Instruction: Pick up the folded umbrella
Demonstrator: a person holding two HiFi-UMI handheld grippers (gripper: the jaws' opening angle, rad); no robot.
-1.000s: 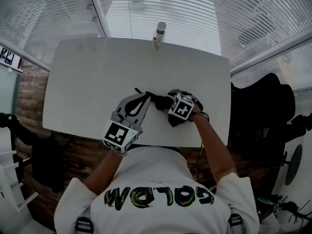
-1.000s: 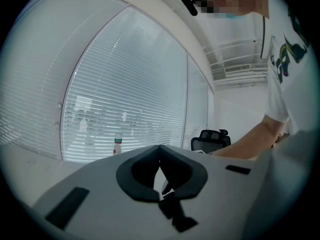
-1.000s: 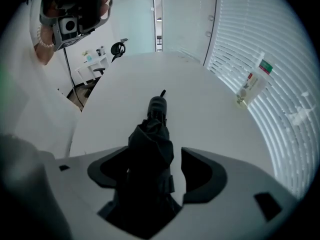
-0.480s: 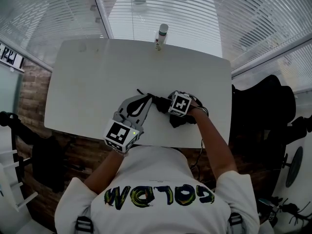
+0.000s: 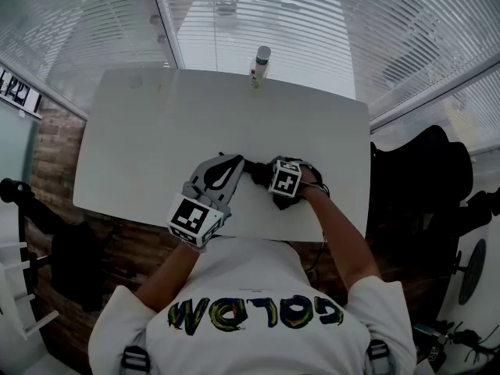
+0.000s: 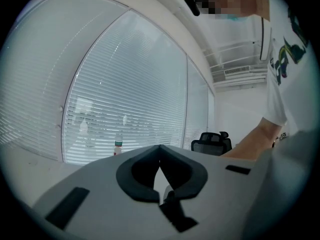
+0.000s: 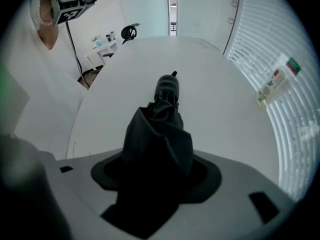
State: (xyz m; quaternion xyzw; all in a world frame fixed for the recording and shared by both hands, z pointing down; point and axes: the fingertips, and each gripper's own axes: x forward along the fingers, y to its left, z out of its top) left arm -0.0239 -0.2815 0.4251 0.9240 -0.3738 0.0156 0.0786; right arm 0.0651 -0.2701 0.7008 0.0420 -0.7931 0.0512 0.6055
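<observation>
The folded black umbrella [image 5: 256,170] lies on the white table [image 5: 156,131] near its front edge. In the right gripper view the umbrella's bunched fabric [image 7: 160,134] fills the space between the jaws, and its handle end points away across the table. My right gripper [image 7: 157,176] points steeply down over it. Its jaws are closing around the fabric, with dark gaps still showing at both pads. My left gripper [image 5: 234,161] lies level just left of the umbrella, its tips [image 6: 160,146] meeting with nothing between them.
A small bottle [image 5: 260,61] stands at the table's far edge by the window blinds; it also shows as a bottle [image 7: 277,81] at the right of the right gripper view. A black office chair [image 5: 422,178] stands right of the table.
My right gripper has sunk a little onto the umbrella. The left gripper has stayed where it was.
</observation>
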